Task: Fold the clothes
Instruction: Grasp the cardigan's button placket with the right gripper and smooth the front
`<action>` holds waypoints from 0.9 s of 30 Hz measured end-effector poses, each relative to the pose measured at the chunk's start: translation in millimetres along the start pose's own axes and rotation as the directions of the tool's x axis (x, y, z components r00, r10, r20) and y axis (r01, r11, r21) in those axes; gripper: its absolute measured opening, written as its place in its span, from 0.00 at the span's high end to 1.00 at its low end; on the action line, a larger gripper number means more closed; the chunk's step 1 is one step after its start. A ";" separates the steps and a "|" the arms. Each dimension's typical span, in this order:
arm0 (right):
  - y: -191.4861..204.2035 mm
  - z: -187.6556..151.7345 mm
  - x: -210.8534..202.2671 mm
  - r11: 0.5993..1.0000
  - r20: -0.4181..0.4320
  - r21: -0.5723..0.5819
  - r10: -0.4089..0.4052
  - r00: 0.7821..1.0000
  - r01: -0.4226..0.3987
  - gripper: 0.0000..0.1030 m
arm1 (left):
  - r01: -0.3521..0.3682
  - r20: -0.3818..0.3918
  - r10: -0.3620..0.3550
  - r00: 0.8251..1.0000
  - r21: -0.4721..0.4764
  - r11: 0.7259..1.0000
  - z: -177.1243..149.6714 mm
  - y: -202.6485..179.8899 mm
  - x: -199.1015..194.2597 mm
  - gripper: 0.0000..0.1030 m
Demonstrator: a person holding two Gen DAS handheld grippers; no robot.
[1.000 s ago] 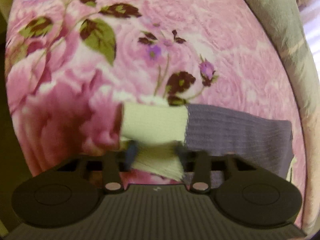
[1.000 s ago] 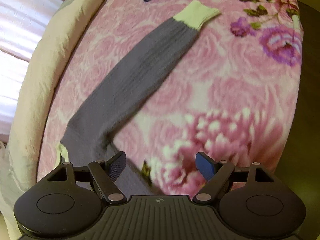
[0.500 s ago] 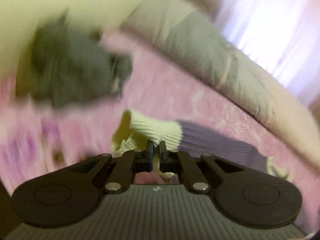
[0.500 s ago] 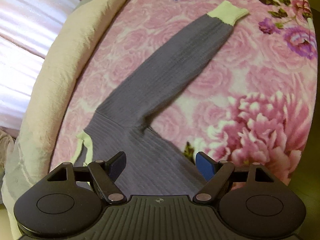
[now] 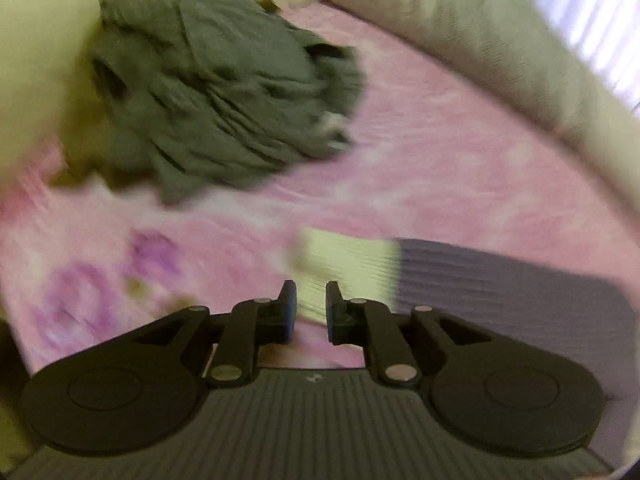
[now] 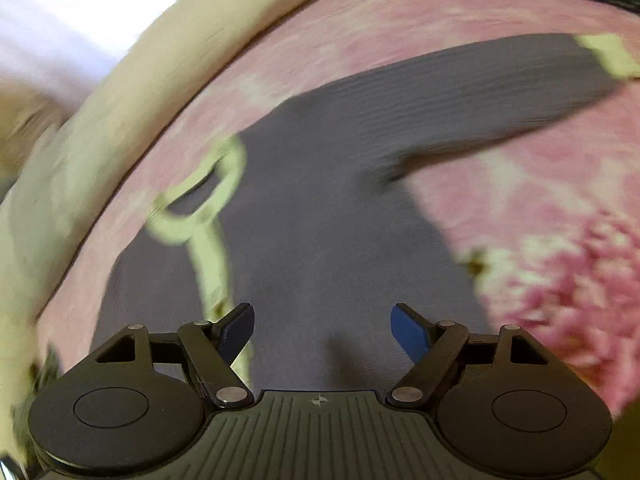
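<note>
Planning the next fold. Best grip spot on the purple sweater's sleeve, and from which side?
Take the purple sweater sleeve at its cream cuff. The cuff is the free end, lies flat on the pink floral blanket, and its ribbed band probably gives firmer purchase than the thin knit. Come from above and from the open end, with the left gripper pinching the edge; the gripper is nearly over it, jaws slightly apart, having just opened, and nothing is held.

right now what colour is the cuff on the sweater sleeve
Pale cream-yellow cuff on a grey-purple ribbed sleeve; clearest in the left wrist view.
</note>
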State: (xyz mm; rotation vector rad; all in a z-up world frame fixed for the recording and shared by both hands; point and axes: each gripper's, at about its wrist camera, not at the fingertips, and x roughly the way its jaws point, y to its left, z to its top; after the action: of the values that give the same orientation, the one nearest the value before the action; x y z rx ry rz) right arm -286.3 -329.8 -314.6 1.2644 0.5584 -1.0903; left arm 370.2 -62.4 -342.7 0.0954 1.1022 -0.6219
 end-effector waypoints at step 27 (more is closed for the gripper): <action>-3.1 -12.9 145.0 0.949 -0.211 -0.067 0.288 0.934 -0.307 0.99 | 0.395 -0.288 -0.395 0.872 -0.060 0.916 -158.6 -122.0 -15.5 0.90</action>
State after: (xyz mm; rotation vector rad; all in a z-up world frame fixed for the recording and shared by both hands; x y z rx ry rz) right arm -224.6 -366.4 -441.3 1.3295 0.5420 -0.6794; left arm 175.4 -98.0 -375.6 -0.0426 1.4286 -1.0003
